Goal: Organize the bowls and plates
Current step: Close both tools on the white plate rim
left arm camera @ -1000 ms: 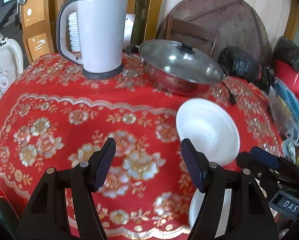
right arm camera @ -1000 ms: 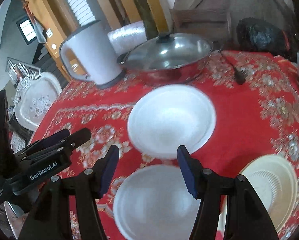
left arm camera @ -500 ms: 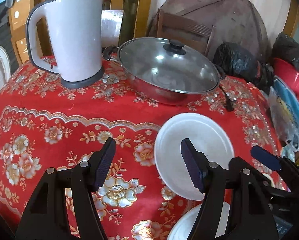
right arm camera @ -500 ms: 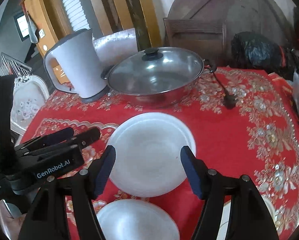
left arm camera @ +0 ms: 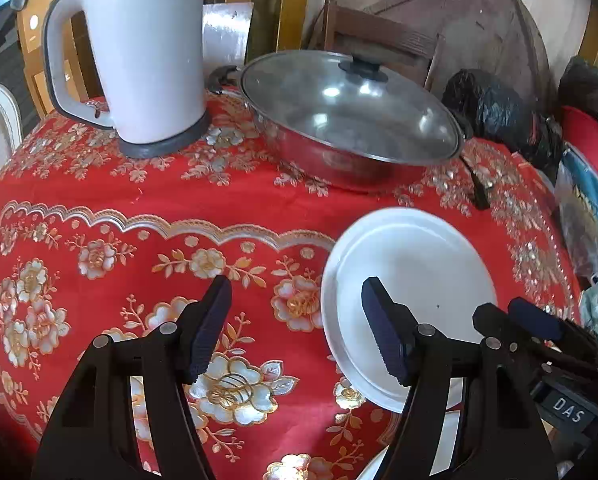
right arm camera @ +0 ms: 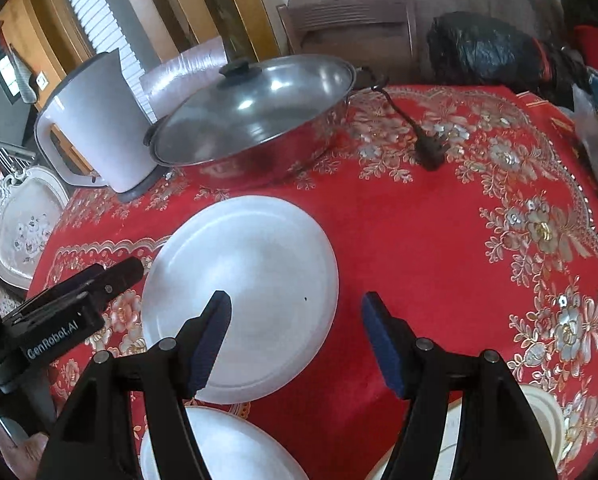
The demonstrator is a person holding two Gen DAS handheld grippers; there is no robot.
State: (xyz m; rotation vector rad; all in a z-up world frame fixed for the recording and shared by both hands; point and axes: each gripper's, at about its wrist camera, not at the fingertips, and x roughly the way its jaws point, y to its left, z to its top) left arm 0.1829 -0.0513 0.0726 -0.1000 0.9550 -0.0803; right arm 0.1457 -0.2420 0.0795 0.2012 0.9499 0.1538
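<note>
A white plate [left arm camera: 415, 280] lies flat on the red flowered tablecloth [left arm camera: 139, 208]; it also shows in the right wrist view [right arm camera: 251, 280]. A second white plate [right arm camera: 219, 448] lies nearer, under the right gripper, and a cream plate [right arm camera: 547, 424] shows at the lower right. My left gripper [left arm camera: 297, 328] is open and empty, above the cloth just left of the first plate. My right gripper [right arm camera: 295, 340] is open and empty, over that plate's near right edge.
A white electric kettle [left arm camera: 147, 56] and a lidded steel pan [left arm camera: 347, 112] stand at the back of the table. A black plug and cord [right arm camera: 423, 140] lie right of the pan. Black bags [left arm camera: 495, 108] and a wooden chair [right arm camera: 347, 32] sit behind.
Both grippers have moved forward and lower toward the far white plate, which now looks larger and nearer. Both stay open. No object has moved.
</note>
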